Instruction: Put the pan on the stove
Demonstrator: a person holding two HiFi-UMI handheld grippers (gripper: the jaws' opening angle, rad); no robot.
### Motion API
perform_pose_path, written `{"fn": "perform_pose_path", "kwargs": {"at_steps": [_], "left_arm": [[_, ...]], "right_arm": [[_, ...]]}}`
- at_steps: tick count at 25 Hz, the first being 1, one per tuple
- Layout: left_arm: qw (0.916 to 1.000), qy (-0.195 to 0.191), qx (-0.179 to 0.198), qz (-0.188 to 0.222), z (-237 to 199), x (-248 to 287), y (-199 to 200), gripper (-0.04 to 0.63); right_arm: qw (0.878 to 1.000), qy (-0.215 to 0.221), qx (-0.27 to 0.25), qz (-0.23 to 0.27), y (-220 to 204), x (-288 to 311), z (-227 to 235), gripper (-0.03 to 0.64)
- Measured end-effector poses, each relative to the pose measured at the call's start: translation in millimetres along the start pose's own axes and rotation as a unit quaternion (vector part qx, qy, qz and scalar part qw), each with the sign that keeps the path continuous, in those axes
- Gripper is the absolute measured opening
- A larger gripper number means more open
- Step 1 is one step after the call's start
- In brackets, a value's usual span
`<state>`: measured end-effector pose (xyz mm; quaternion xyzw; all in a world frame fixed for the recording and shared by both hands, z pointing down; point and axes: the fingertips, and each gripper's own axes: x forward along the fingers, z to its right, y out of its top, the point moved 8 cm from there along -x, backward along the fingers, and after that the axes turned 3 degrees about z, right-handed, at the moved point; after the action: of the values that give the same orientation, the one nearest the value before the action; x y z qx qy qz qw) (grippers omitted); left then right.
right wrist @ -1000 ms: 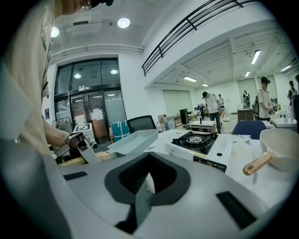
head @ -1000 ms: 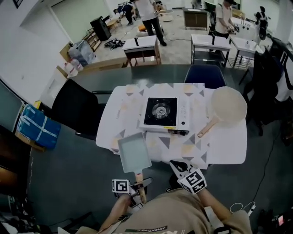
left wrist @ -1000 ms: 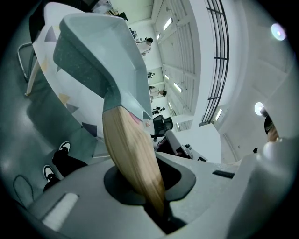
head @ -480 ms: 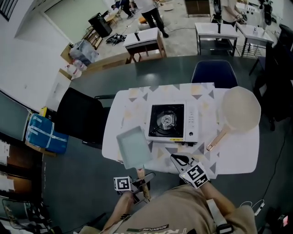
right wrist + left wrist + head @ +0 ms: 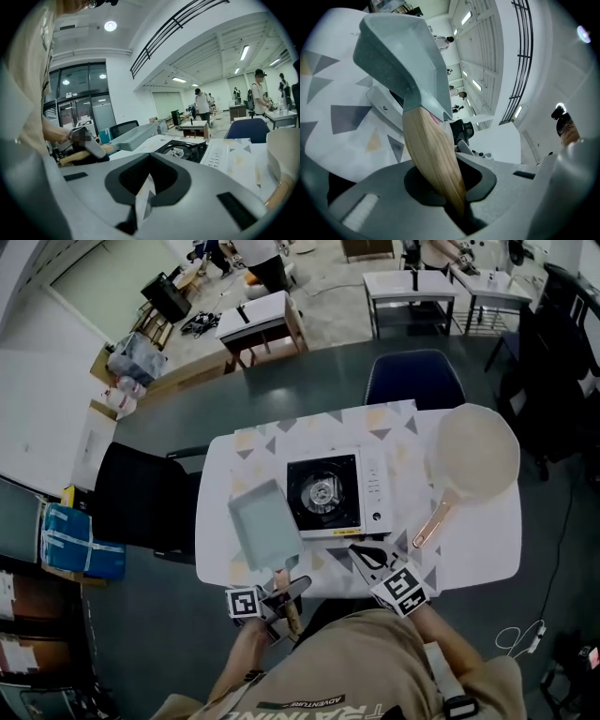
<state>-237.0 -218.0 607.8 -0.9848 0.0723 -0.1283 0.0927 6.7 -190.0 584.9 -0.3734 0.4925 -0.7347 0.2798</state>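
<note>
Pan: You are holding a rectangular grey-green pan (image 5: 265, 524) with shallow walls and a pale wooden handle (image 5: 280, 575). It is hanging over the left part of the white triangle-patterned table (image 5: 469, 540), just beside the stove (image 5: 323, 493), and is not sitting on the burner.
Left gripper: Your left gripper (image 5: 284, 589) is clamping the wooden handle near its free end, with the jaws pressing on either side of it.
Right gripper: Your right gripper (image 5: 368, 554) is hovering at the table's near edge in front of the stove. Its jaws are closing down to a thin slit and gripping nothing.
Left gripper view only: This view is showing the pan's speckled outer wall and its tilt, and the handle running down into the jaws. The head view is giving only the pan's flat inside.
Right gripper view only: From the side, the pan is appearing to ride clear of the tabletop, level with the stove's top.
Head view only: A round cream pan (image 5: 473, 456) is lying to the right of the stove, well apart from both grippers.
Since a second ago: The pan is now sitting farther from the near edge, alongside the stove rather than in front of its left corner. The right gripper and the round pan are keeping their places.
</note>
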Motion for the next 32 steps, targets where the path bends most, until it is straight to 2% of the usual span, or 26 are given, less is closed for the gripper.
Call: {"fn": "perform_pose_path", "kwargs": {"at_steps": [3,6,8,17,24,28,32], "left_arm": [[0.9996,-0.004,0.0,-0.029,-1,1,16,0.032],[0.9974,-0.02,0.023,-0.065,-4,0,30,0.032],[0.9953,-0.026,0.032,-0.087,-6,2,39,0.032],[0.9861,-0.056,0.035,-0.153,-10,27,64,0.032],[0.9814,-0.064,0.023,-0.18,-18,57,65,0.034],[0.9804,-0.059,0.0,-0.188,-17,72,56,0.034],[0.9794,-0.054,0.005,-0.194,-18,85,58,0.034]], "right_arm": [[0.999,-0.038,0.007,0.013,8,0,2,-0.003],[0.995,-0.092,-0.021,0.02,24,-4,1,-0.003],[0.992,-0.121,-0.022,0.03,32,-7,5,-0.002],[0.98,-0.194,-0.008,0.037,40,-18,-5,-0.002],[0.977,-0.212,0.007,0.023,28,-31,-14,-0.002],[0.977,-0.212,0.005,0.015,21,-41,-14,-0.002],[0.978,-0.21,0.014,0.014,14,-43,-8,-0.002]]}}
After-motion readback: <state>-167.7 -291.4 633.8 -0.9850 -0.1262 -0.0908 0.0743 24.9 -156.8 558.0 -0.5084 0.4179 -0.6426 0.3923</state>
